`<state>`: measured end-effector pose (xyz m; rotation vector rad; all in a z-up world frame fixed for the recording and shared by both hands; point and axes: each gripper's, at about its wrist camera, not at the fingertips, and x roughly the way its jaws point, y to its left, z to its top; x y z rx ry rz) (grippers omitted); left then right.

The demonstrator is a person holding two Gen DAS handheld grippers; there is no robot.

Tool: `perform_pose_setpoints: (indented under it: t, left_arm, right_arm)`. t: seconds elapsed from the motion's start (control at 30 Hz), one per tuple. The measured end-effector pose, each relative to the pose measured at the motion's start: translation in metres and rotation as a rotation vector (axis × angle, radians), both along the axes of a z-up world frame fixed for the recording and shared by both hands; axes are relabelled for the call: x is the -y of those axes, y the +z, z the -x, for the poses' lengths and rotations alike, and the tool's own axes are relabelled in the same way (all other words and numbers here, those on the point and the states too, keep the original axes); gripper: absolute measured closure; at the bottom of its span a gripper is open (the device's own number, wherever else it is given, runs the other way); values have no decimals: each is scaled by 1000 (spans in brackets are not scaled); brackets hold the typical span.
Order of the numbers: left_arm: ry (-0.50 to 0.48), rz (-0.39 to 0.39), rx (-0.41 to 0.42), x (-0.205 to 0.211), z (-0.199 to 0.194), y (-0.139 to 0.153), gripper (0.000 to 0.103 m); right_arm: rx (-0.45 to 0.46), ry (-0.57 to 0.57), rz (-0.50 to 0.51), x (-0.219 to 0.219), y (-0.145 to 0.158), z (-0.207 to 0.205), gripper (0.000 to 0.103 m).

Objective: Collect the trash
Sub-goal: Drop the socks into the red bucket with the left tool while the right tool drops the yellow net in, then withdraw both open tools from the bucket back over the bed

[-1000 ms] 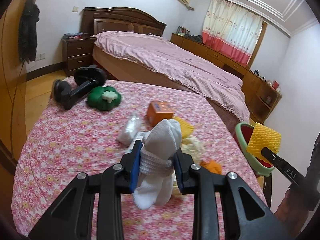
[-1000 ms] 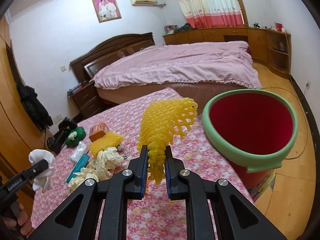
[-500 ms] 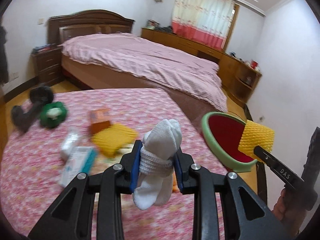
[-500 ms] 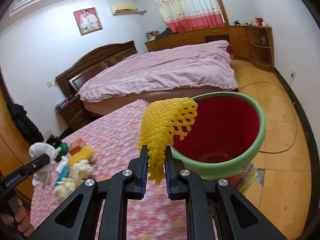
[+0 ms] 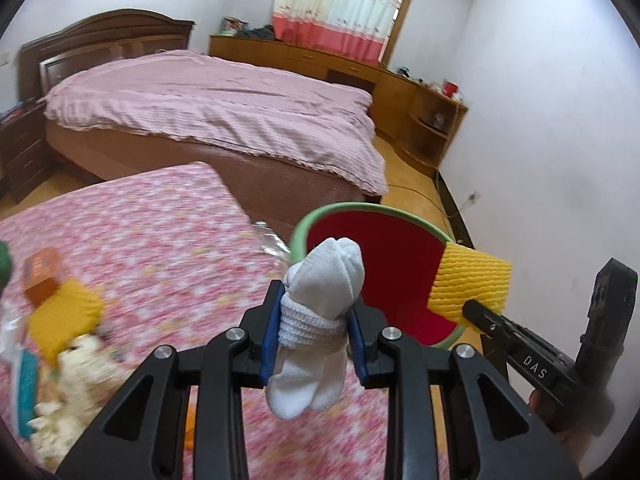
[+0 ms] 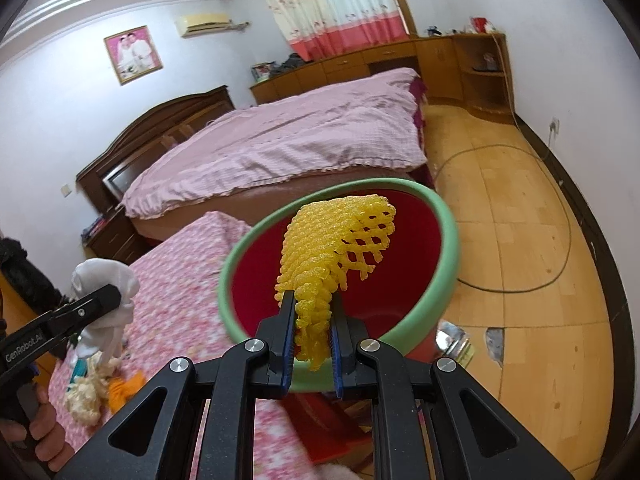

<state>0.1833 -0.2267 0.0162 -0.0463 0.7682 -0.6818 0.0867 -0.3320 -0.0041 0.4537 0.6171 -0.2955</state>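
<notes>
A: Status on your two grippers?

B: Your left gripper (image 5: 314, 334) has its fingers (image 5: 269, 340) clamped on a rolled white sock (image 5: 320, 316), held in the air just beside the bin's (image 5: 396, 210) near rim, surface (image 5: 160, 232) side. Your right gripper (image 6: 311, 332) has its fingers (image 6: 286, 320) pinched narrow on a yellow foam net (image 6: 328, 248), which sits over the bin's red interior.

A: Where's the bin?

B: Red inside, green rim, just off the edge of the floral surface, on the floor side. From the right wrist view its rim (image 6: 448, 248) rings the net.

A: What's left on the surface?

B: Well away from the bin: a cream crumpled wad (image 5: 76, 376), another yellow net (image 5: 64, 316), an orange box (image 5: 42, 276), a teal packet (image 5: 26, 392). Blurred, so no finer detail. The pink bed (image 5: 208, 104) stands behind the bin.
</notes>
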Motion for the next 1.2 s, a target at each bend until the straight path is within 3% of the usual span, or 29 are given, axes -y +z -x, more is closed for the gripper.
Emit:
perform_pose_setpoints:
  t: [0.47, 0.67, 0.97, 1.1, 1.2]
  left_arm:
    - [-95, -61, -62, 77, -23, -38, 73]
    - [-101, -87, -62, 85, -23, -45, 53]
    - [-78, -92, -58, 80, -26, -46, 51]
    - [-61, -89, -58, 73, -24, -42, 51]
    - [-54, -83, -54, 67, -21, -39, 51]
  right_arm:
    - [-45, -31, -15, 40, -23, -15, 86]
    - [-54, -29, -5, 42, -27, -20, 84]
    - [-51, -8, -12, 39, -27, -23, 74]
    - [-39, -5, -19, 39, -24, -21, 58]
    - [-39, -10, -28, 39, -23, -20, 55]
